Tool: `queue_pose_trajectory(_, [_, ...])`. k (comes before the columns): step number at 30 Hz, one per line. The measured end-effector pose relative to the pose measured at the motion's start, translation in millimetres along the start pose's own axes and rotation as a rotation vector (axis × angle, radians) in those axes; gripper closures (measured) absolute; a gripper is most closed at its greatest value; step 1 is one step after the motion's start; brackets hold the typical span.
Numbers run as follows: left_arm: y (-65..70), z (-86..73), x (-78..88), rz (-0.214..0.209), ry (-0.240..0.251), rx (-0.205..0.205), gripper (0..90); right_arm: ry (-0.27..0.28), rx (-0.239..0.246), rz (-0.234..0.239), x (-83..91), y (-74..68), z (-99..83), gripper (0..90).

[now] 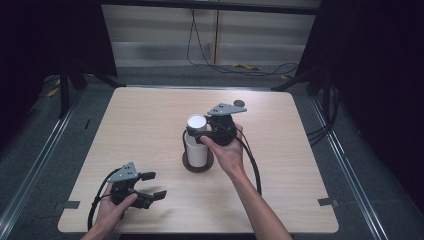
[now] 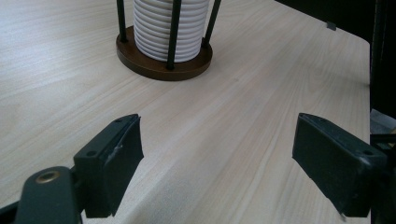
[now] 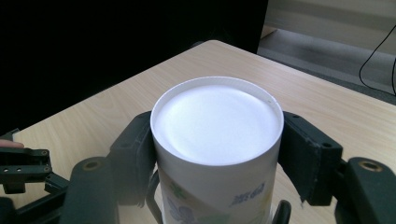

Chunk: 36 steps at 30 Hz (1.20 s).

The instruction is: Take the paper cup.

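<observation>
Cups point(image 1: 197, 142), white paper ones nested upside down in a tall stack, stand in a holder point(image 1: 197, 164) with a round brown wooden base and thin black upright rods, near the middle of the pale wooden counter point(image 1: 140, 125). Your right tool point(image 1: 199, 136) reaches in from the right side of the stack, and in the right gripper view its two black jaws press against opposite sides of the top cup point(image 3: 215, 135), just below the flat white bottom that faces up, so it grips that cup. Your left tool point(image 1: 154, 186) rests low at the near left of the counter, well apart from the holder, with its jaws wide apart and nothing between them.

Risks from here, as a judgement: the cups sit tightly nested, so lifting may drag a second cup up with the first, or pull the whole stack. The holder is not held down by anything, so a sideways pull could tip it or slide it across the counter. The rods stand close beside the stack, and a tilted lift could snag a cup rim or a jaw against one. Paper walls are thin, so squeezing harder may crush the cup.
</observation>
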State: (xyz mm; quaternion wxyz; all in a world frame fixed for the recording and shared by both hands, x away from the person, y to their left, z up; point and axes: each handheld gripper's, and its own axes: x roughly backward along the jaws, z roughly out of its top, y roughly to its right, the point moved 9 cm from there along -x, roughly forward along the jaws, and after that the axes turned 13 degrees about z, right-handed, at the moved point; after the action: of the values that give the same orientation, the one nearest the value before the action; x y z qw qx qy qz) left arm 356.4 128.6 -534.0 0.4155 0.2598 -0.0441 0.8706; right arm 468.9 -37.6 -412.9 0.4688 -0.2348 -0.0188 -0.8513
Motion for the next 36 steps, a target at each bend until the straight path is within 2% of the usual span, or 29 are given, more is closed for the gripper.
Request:
queue_pose_trajectory(9, [-1.6,-1.0,-0.3,0.005,-0.001,-0.001,16.0,0.001,0.008,-0.006,2.6,-1.6,5.9,33.2])
queue_pose_trajectory(12, [-1.1,-1.4,-0.8,0.005,-0.003,0.000,16.0,0.006,0.034,-0.011,5.4,-4.1,10.7,33.3])
queue_pose_trajectory(14, [-1.3,-1.3,-1.1,0.006,-0.002,0.002,16.0,0.009,0.036,-0.010,6.0,-4.5,11.7,33.4])
queue_pose_trajectory(16, [-1.9,-1.4,-1.6,0.006,-0.004,0.001,16.0,0.034,0.030,-0.001,6.5,-5.1,16.0,33.6])
queue_pose_trajectory(21, [-1.0,-2.4,-2.4,0.001,-0.010,0.002,16.0,0.044,0.015,-0.004,8.0,-3.8,18.1,33.7])
queue_pose_trajectory(24, [-0.9,-2.6,-2.5,0.003,-0.009,0.001,16.0,0.077,-0.002,0.007,11.3,-2.7,21.9,33.8])
queue_pose_trajectory(27, [-1.8,-2.1,-1.7,0.007,-0.006,0.001,16.0,0.087,-0.007,0.008,12.5,-2.7,23.0,34.0])
queue_pose_trajectory(31, [-2.7,-2.2,-2.2,0.008,-0.006,0.001,16.1,0.093,-0.009,0.013,13.8,-3.3,25.0,34.1])
queue_pose_trajectory(36, [-3.6,-1.6,-2.6,0.012,-0.001,0.008,16.1,0.121,0.006,0.013,18.7,-5.7,37.5,34.5])
